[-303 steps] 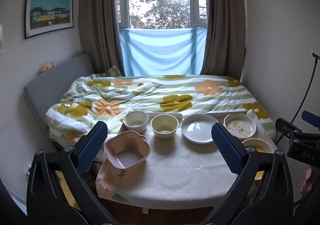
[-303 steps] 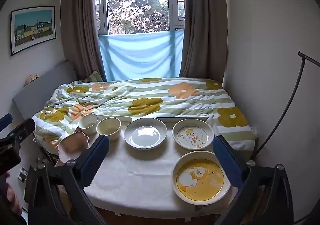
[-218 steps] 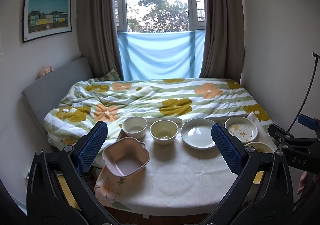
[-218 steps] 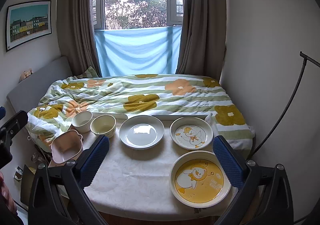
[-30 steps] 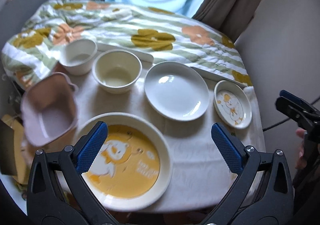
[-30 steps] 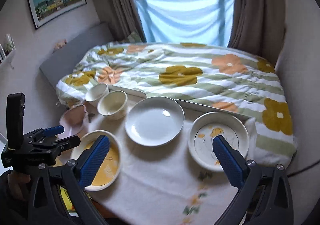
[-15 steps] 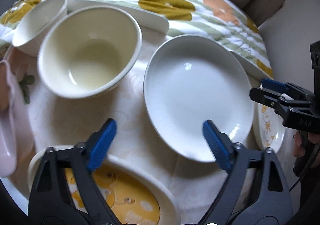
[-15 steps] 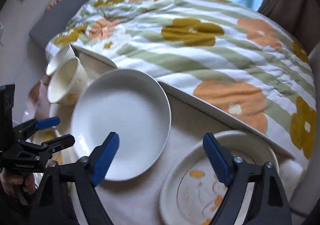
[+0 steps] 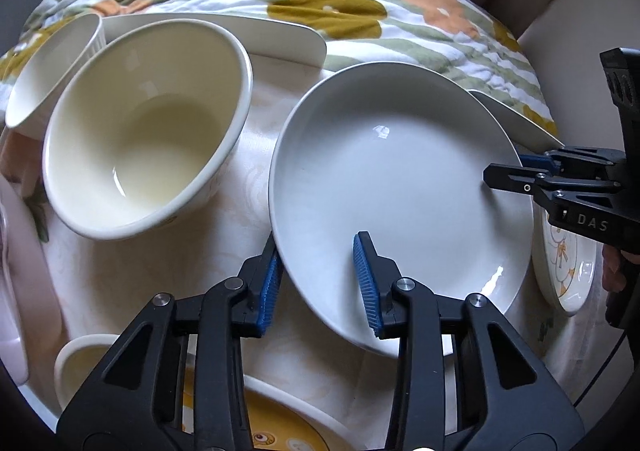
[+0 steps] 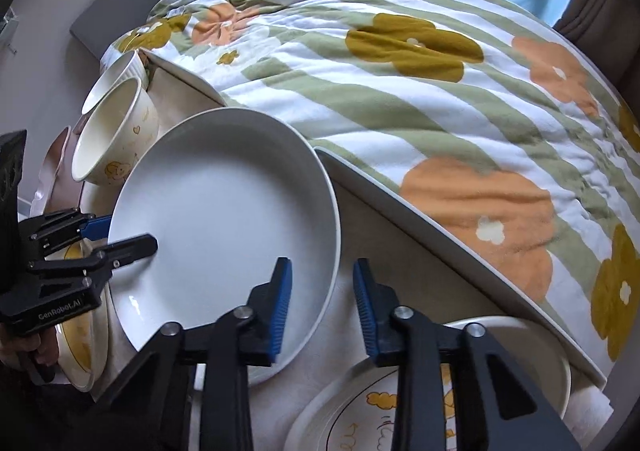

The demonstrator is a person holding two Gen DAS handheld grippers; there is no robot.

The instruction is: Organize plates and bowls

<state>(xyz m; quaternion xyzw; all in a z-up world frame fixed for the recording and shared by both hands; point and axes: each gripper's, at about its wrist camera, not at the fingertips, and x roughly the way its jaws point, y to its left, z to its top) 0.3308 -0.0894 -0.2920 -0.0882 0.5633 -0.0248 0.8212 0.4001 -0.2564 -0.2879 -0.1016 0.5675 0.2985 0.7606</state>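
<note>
Soft daylight reaches me from twelve o'clock, beyond the bed. The white plate point(image 9: 400, 171) shows small glints. My fisheye views bend and darken at every edge; the pink dish point(image 9: 16, 271) at nine o'clock blurs.

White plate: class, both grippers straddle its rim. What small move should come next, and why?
Probably close both grippers on the rim. The left gripper and right gripper each have one finger inside the white plate and one outside, with gaps visible at the pads, so neither looks clamped yet.
</note>
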